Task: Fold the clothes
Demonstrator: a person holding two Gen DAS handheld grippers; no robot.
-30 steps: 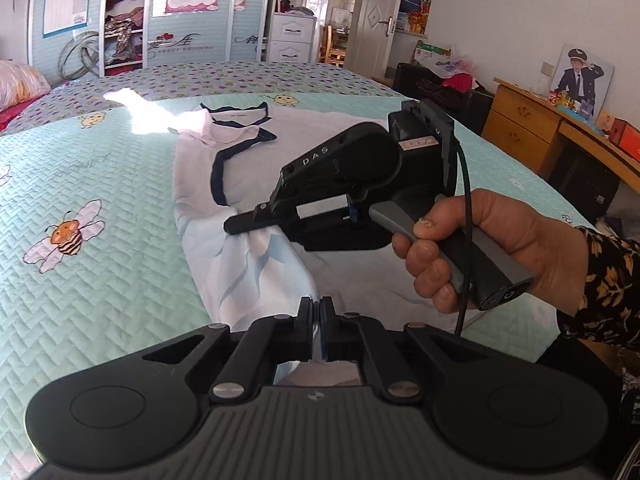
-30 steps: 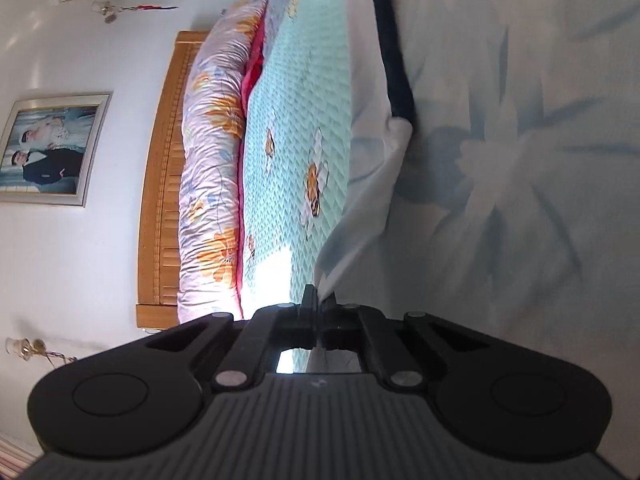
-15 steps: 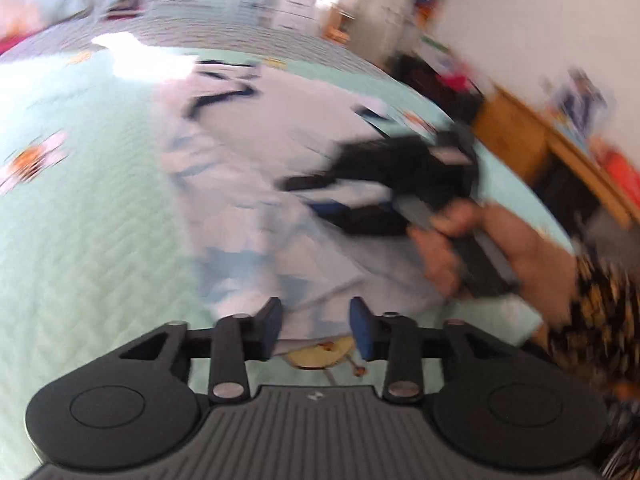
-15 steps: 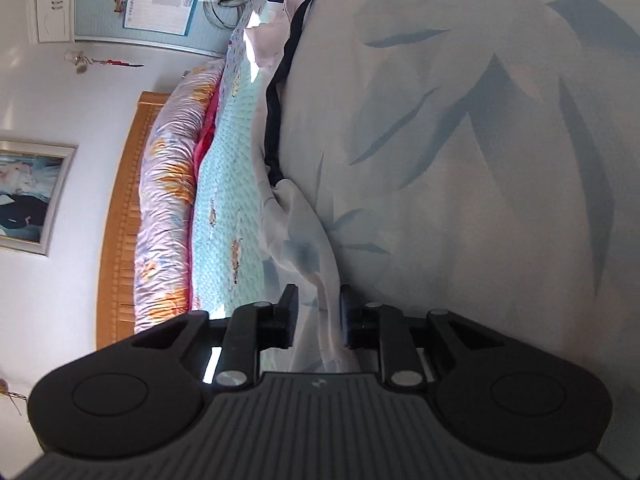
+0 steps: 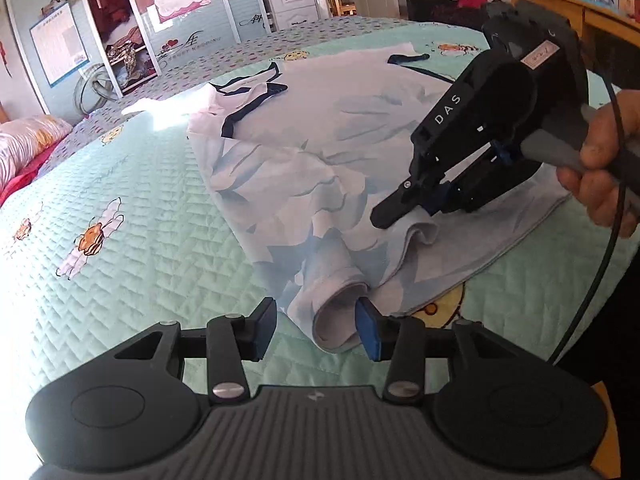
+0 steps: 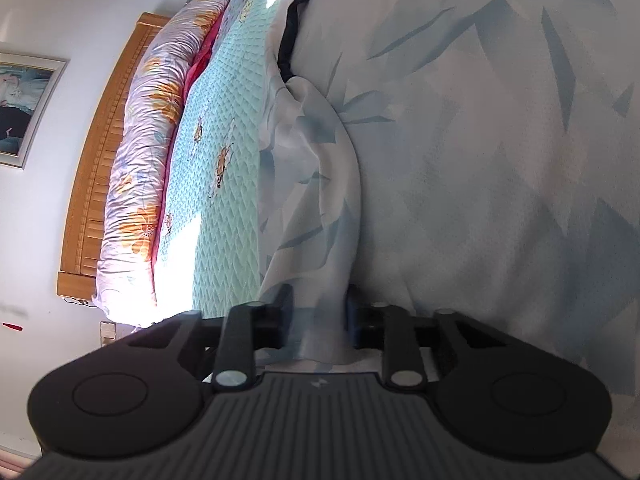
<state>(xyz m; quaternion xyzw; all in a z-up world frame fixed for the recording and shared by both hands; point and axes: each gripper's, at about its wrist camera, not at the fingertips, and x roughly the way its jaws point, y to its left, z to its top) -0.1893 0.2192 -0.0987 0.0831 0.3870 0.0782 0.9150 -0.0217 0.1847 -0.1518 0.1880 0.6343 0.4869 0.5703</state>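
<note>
White letters "DAS" run along the black body of the right gripper [image 5: 386,216], and a small pale label with handwriting too small to read sits on its upper housing. The wardrobe door [image 5: 192,4] behind the bed carries a heart and looping script; only "LOVE" above the wall chart [image 5: 60,48] can be read.

The garment [image 5: 320,152], pale blue-white with a leaf print and dark navy trim at the neck, lies spread on the mint quilted bedspread [image 5: 132,248], which is printed with cartoon bees. Its near corner is bunched into a rolled fold at the bed's front edge.

The left gripper [image 5: 316,330] has its fingers about half apart and opening; the rolled hem lies between them and brushes the right blue pad [image 5: 368,334], but it is not pinched. The right gripper's fingers are closing with a ridge of the fabric standing between them in its own camera; there the blurred pads do not yet look pressed on the cloth. In the left camera its tips sit right on a raised fold. A hand [image 5: 604,176] grips its grey handle, with a black cable [image 5: 612,216] hanging across it.

A flowered bolster [image 6: 148,128] lies along the wooden headboard [image 6: 100,140], with a framed picture [image 6: 24,108] on the wall beside. A white drawer unit [image 5: 294,2] and a wooden desk [image 5: 600,20] stand beyond the bed.
</note>
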